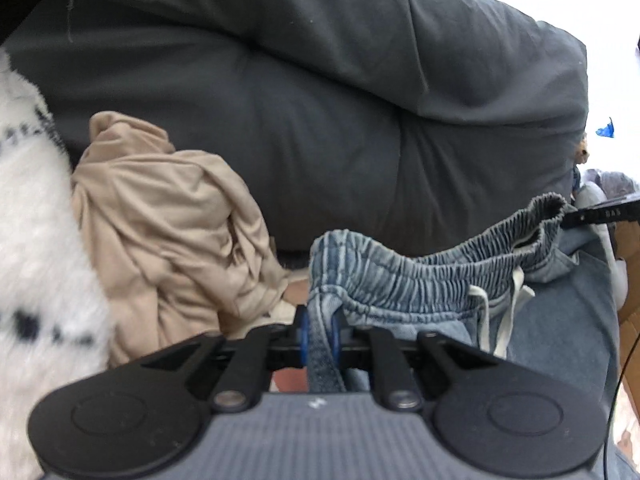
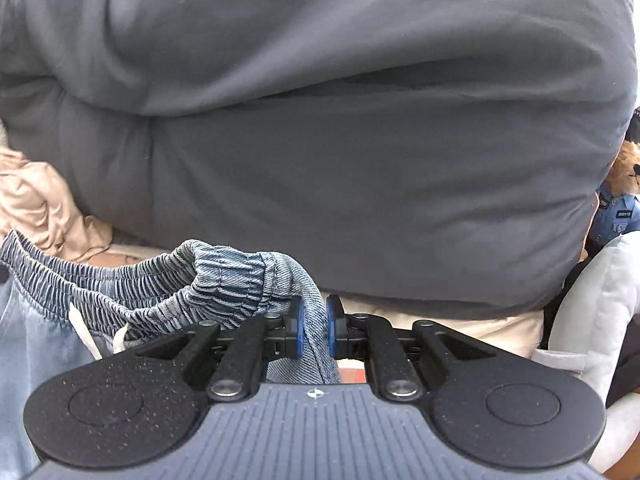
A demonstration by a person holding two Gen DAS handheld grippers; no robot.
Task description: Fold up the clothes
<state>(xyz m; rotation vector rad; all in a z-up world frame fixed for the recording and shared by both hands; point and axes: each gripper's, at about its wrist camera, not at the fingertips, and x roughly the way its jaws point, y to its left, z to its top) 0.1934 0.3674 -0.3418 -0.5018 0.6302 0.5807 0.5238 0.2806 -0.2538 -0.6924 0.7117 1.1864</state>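
— Where are the denim shorts (image 1: 400, 276)?
— Strung by the elastic waistband between both tools, before the dark grey duvet (image 1: 320, 100).
— Grips?
— Left tool (image 1: 320, 330) clamps one end, right tool (image 2: 316, 332) the other; beige garment (image 1: 168, 216) lies crumpled alongside.

1. A bulky dark grey duvet (image 1: 320, 92) fills the background of both views, folded over on itself
2. A white fluffy fabric with dark markings (image 1: 36, 240) sits at the far left
3. A teddy bear in a blue uniform shirt (image 2: 618, 200) peeks out beside the duvet's right end
4. A pale grey padded item (image 2: 592, 304) lies just below the bear
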